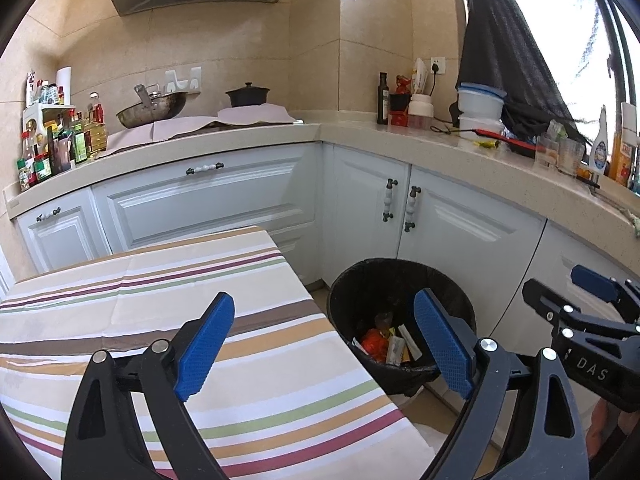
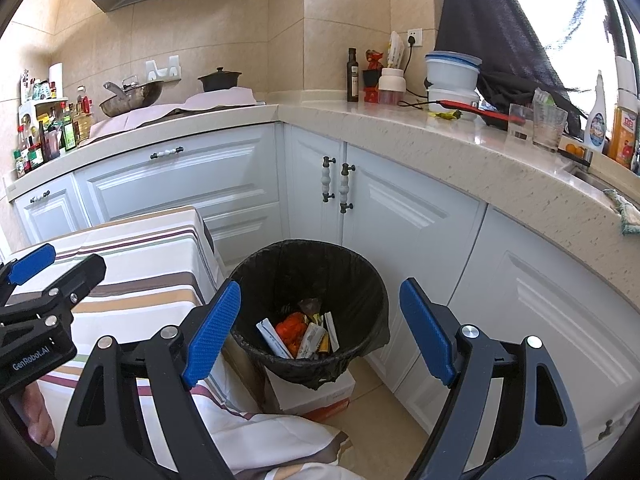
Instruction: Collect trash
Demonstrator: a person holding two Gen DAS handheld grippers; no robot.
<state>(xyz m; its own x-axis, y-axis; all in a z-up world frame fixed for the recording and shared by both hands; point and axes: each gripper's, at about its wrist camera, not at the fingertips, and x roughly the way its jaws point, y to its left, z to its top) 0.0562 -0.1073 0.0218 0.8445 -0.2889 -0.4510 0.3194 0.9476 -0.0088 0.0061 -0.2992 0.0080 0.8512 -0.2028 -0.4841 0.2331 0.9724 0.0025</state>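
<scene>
A round bin with a black liner [image 1: 352, 280] [image 2: 360, 276] stands on the floor beside the table. Inside lie several bits of trash [image 2: 300, 334] [image 1: 384, 344]: an orange wrapper, white packets, a brown scrap. My left gripper [image 1: 324, 312] hangs open over the right edge of the striped tablecloth [image 1: 160, 288], nothing between its blue pads. My right gripper [image 2: 320, 300] is open above the bin's mouth, also empty. Each gripper shows at the edge of the other's view: the right one [image 1: 576, 300] and the left one [image 2: 52, 268].
White cabinets [image 2: 400, 208] wrap around the corner behind the bin, under a speckled counter [image 2: 460, 148] crowded with bottles, cups and containers. The bin rests on a cardboard box [image 2: 316, 394]. A wok [image 1: 152, 110] and a pot [image 1: 248, 94] sit on the stove.
</scene>
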